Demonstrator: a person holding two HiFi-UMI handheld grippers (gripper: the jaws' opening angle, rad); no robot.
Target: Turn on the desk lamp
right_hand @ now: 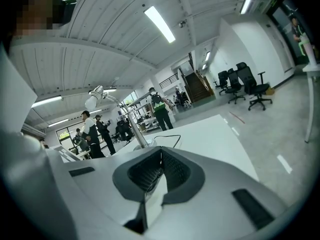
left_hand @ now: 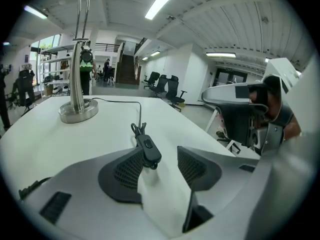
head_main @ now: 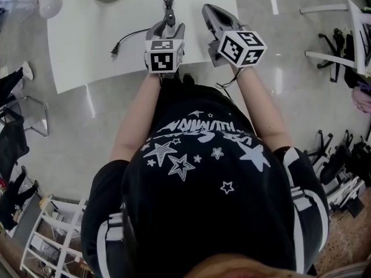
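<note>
Desk lamp (left_hand: 78,84) stands upright at the far left of the worktop (left_hand: 35,144). Its black cord switch (left_hand: 148,149) lies between the spread left tongs (left_hand: 161,156), its long axis running away from them along the cord (left_hand: 120,102). Right tongs (right_hand: 160,156) are pressed together.

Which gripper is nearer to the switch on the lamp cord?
Left. The left gripper has the switch between its open jaws; the right gripper is shut, off to the switch's right, apart from it.
</note>
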